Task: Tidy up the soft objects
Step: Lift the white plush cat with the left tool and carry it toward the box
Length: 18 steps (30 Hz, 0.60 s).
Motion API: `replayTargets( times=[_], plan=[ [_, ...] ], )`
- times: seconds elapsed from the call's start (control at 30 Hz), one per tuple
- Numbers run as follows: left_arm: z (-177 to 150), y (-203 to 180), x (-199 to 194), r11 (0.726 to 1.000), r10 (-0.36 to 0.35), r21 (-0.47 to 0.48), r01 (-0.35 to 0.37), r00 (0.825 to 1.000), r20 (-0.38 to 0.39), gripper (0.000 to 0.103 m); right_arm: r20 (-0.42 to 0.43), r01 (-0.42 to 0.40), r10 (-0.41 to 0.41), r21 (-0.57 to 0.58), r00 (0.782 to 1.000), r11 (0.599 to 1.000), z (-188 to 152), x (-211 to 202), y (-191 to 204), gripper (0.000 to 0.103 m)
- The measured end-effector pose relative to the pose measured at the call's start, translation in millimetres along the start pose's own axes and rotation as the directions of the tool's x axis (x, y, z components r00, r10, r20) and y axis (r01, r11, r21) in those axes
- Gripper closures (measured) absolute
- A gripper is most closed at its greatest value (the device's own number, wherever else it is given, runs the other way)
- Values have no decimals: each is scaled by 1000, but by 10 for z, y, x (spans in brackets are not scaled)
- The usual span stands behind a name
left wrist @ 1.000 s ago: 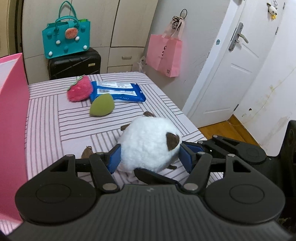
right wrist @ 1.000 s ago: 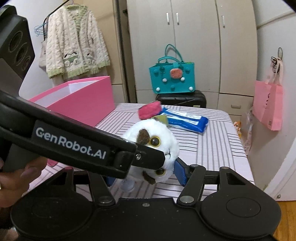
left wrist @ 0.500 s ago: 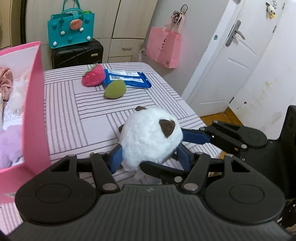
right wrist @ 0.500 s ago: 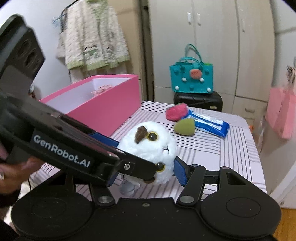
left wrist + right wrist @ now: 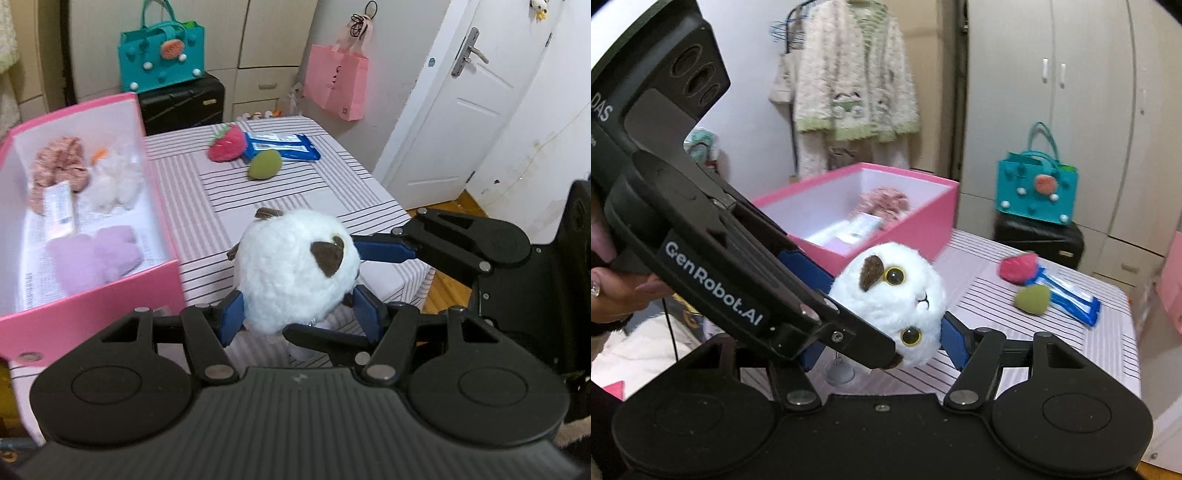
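Both tools hold one round white toy owl (image 5: pixel 295 273) up in the air, over the striped table (image 5: pixel 229 206) and just beside the open pink box (image 5: pixel 162 206). The left gripper (image 5: pixel 299 314) squeezes the owl with its blue pads, one on each side. The right gripper (image 5: pixel 879 339) pinches it too, but its jaws have just been opening a bit with the owl between them. The owl is fluffy and squashy, so it could slip out if one tool lets go too soon, and it might drop on the table and miss the box. A red strawberry (image 5: pixel 226 144), a green ball (image 5: pixel 264 165) and a blue pack (image 5: pixel 282 147) lie on the table, well away from the owl.
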State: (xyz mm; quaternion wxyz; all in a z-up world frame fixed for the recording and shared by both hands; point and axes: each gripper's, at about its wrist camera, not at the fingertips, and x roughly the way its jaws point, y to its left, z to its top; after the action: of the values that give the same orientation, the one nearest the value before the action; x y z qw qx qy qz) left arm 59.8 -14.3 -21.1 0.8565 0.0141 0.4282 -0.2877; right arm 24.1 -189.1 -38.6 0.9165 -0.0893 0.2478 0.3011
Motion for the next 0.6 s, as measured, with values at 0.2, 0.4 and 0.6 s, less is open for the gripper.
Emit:
replayTargets(
  times=[0.2, 0.4, 0.6],
  plan=[
    [-10, 113, -351, 999, 28, -28, -30, 998, -62, 42, -38, -93, 92, -13, 995, 996, 215, -25, 209, 33],
    [9, 288, -598, 996, 54, -64, -58, 996, -70, 42, -60, -144, 140, -62, 988, 988, 462, 17, 414, 33],
    [104, 499, -796, 994, 81, -73, -80, 997, 13, 42, -24, -142, 140, -83, 990, 986, 701, 132, 487, 33]
  ],
)
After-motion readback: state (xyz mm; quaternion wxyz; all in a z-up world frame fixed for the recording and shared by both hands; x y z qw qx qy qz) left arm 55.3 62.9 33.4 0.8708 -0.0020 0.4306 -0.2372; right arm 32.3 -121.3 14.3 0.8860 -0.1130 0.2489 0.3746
